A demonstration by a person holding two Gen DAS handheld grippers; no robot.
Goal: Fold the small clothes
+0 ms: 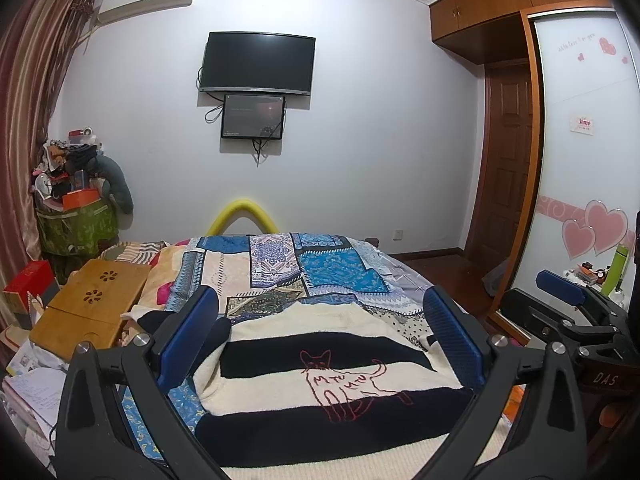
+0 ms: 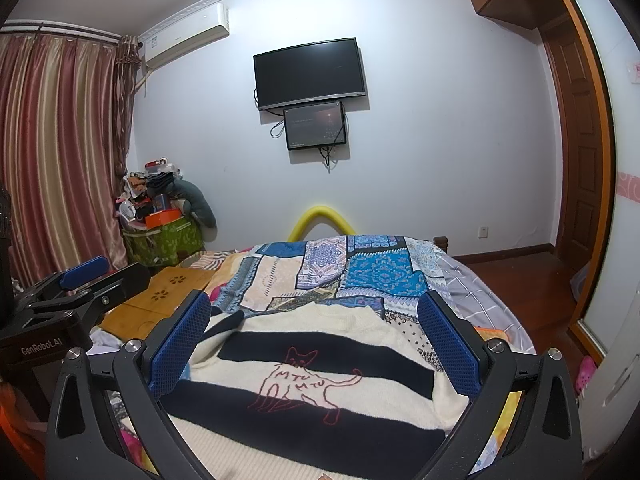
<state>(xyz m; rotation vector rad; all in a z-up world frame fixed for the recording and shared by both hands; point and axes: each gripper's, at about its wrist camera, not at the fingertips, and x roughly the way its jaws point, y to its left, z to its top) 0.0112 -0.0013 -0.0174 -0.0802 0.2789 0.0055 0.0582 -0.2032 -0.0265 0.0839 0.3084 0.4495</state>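
Striped sweater (image 1: 320, 392) lies flat on the bed just under both grippers, cream and black bands, red cat outline on its front. Left gripper (image 1: 320, 344) hangs above it, jaws spread wide, blue pads holding nothing. Right gripper (image 2: 316, 348) likewise released, fingers either side of the sweater's upper part, not touching cloth. Sweater (image 2: 308, 400) rests on a patchwork blanket (image 1: 320, 272) that runs toward the foot of the bed. Bamboo lap tray (image 1: 88, 304) sits left of the sweater at the bed edge. Dark TV (image 1: 258, 62) on the far wall; wardrobe door with pink hearts (image 1: 584, 160) to the right.
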